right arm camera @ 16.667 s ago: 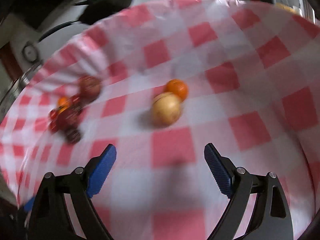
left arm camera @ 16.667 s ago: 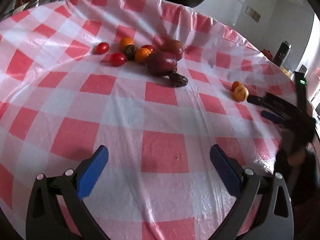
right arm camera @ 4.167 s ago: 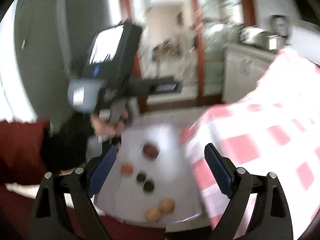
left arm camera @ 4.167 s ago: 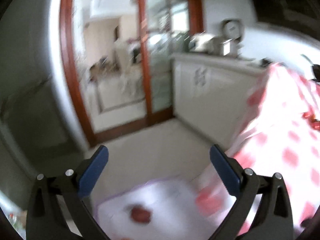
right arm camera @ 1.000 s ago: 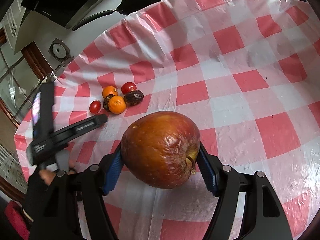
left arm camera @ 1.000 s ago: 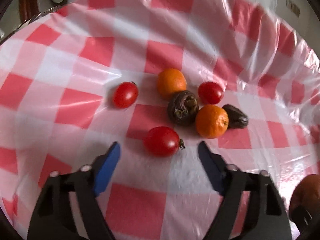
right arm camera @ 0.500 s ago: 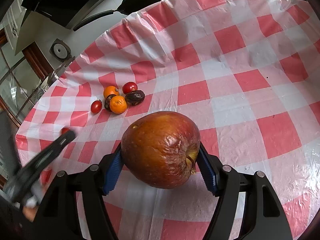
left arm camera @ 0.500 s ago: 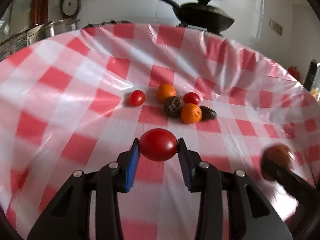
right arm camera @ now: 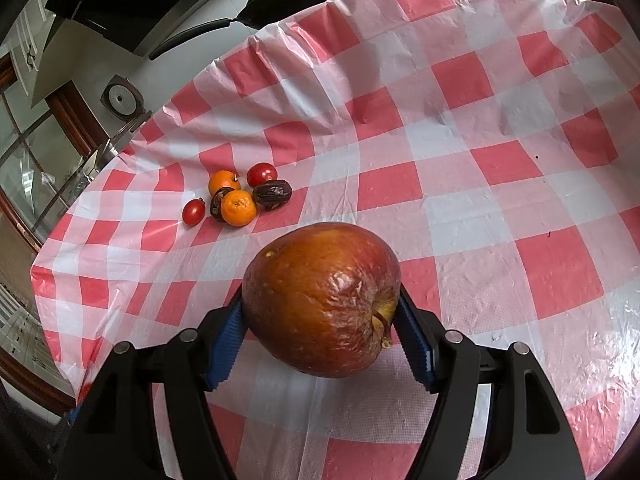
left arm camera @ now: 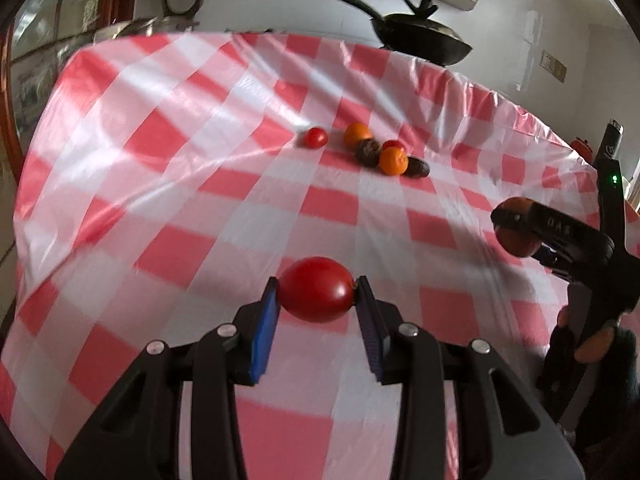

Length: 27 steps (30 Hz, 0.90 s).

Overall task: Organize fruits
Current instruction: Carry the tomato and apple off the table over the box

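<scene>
A smooth round red tomato [left arm camera: 316,289] and a wrinkled russet-red apple [right arm camera: 322,298] hung clamped above the desk, well apart from the cluster of small fruits [right arm camera: 238,197].

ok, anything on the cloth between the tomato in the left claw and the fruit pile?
Nothing visible. The tomato is clamped in the left claw, and only bare checked tablecloth lies between it and the fruit pile. The right claw, holding an apple, sits off to the side.
</scene>
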Tool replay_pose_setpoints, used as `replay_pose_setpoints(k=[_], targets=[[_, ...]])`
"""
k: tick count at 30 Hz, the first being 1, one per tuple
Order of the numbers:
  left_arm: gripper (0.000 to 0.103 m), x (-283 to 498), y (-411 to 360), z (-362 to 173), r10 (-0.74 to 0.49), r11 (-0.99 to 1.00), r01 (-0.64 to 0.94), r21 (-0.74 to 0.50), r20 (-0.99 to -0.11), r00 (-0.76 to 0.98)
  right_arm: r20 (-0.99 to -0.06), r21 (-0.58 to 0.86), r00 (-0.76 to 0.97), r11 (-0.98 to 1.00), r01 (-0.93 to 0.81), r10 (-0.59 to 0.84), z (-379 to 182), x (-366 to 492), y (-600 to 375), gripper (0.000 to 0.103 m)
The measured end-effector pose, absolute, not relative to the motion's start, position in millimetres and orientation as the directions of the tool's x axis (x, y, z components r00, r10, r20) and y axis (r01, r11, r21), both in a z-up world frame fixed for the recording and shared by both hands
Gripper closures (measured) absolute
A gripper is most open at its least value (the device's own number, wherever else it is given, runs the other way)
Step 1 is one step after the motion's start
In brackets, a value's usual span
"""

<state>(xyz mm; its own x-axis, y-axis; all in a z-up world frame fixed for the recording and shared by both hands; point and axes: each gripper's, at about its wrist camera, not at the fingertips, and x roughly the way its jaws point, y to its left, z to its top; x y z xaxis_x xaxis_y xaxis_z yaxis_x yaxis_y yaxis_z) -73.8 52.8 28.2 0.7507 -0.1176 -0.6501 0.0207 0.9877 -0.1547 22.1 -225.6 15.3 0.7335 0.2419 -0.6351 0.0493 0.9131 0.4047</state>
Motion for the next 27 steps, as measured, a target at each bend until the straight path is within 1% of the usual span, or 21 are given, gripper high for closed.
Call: replay_pose_setpoints(k=[6, 9, 12, 15, 19, 27], targets=[[0.065, -99.0, 68.8, 31.0, -0.101, 0.986, -0.009, -0.164, -0.650, 0.754, -0.634, 0.404, 0.725, 0.915, 0.014, 0.269, 16.4, 22.0, -221.6, 0.035], [0.065, -113.1, 75.9, 32.6, -0.094, 0.987, -0.015, -0.158, -0.653, 0.751, -0.650, 0.417, 0.701, 0.909, 0.004, 0.294, 14.8, 22.9, -220.3, 0.035], [0.065, -128.1, 84.9, 30.3, -0.085, 0.987, -0.028, -0.159, -0.659, 0.747, -0.679, 0.434, 0.666, 0.901, 0.024, 0.309, 10.4, 12.4, -217.4, 0.035], [0.065, -142.1, 94.3, 28.2, -0.075, 0.986, -0.043, -0.159, -0.665, 0.743, -0.671, 0.470, 0.649, 0.882, -0.002, 0.359, 9.4, -10.1, -204.8, 0.035], [0.065, -160.3, 104.6, 29.2, -0.053, 0.988, -0.058, -0.144, -0.661, 0.748, -0.633, 0.488, 0.640, 0.866, -0.105, 0.435, 17.8, -50.8, -172.5, 0.035], [0.065, -190.9, 130.1, 27.5, -0.017, 0.984, -0.106, -0.144, -0.665, 0.746, -0.646, 0.375, 0.580, 0.868, -0.326, 0.497, 24.3, -112.5, -91.4, 0.035]])
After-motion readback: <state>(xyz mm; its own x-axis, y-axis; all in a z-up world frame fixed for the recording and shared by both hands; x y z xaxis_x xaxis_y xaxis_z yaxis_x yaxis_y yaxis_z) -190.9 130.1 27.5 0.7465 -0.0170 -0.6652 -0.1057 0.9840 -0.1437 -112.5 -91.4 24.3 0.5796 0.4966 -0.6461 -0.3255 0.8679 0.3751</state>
